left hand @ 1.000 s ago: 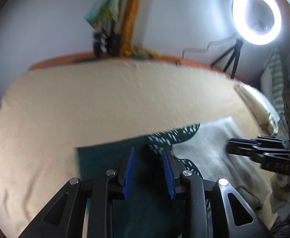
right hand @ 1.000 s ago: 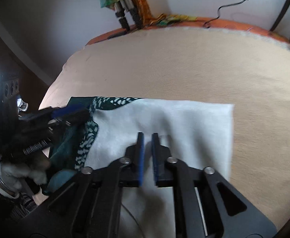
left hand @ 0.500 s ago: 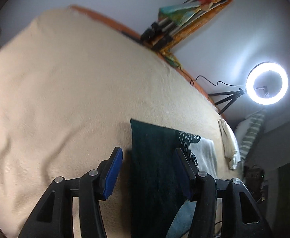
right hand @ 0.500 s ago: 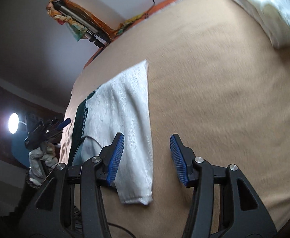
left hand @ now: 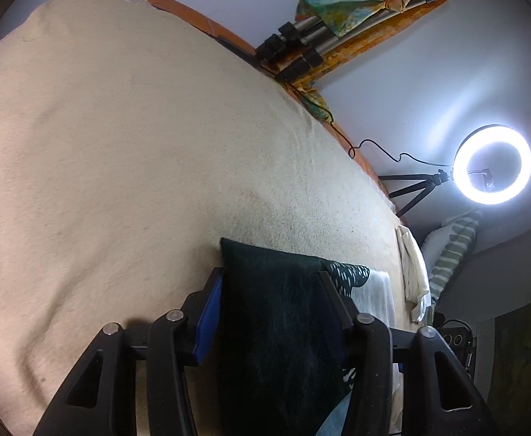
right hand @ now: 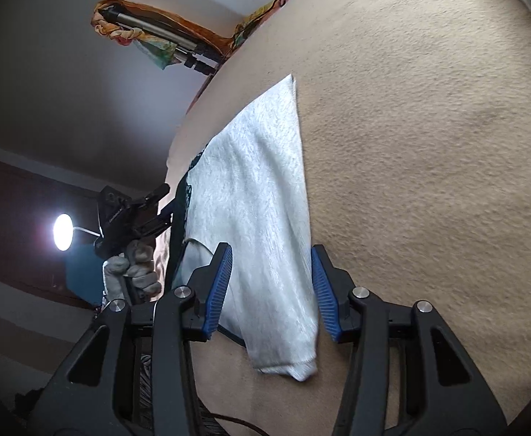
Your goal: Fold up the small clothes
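Observation:
A small garment lies flat on the beige blanket. Its dark green part (left hand: 276,312) fills the space between the fingers of my left gripper (left hand: 272,312), which is open and astride the garment's left end. Its white part (right hand: 262,210) runs away from my right gripper (right hand: 271,287), which is open with the white end between its fingers. The green patterned edge (right hand: 183,196) shows at the far left of the right wrist view. My left gripper (right hand: 134,214) also shows there, held in a gloved hand.
The beige blanket (left hand: 120,145) covers the bed. A lit ring light (left hand: 492,163) on a tripod stands past the bed's far edge. Folded tripods with colourful cloth (left hand: 338,25) lean on the wall. A white cloth (left hand: 414,272) and a striped pillow (left hand: 454,247) lie at the right.
Both grippers opened from nearly shut and swung out to the garment's two ends. In the last half second each moved in over its end, so the cloth now lies between the fingers.

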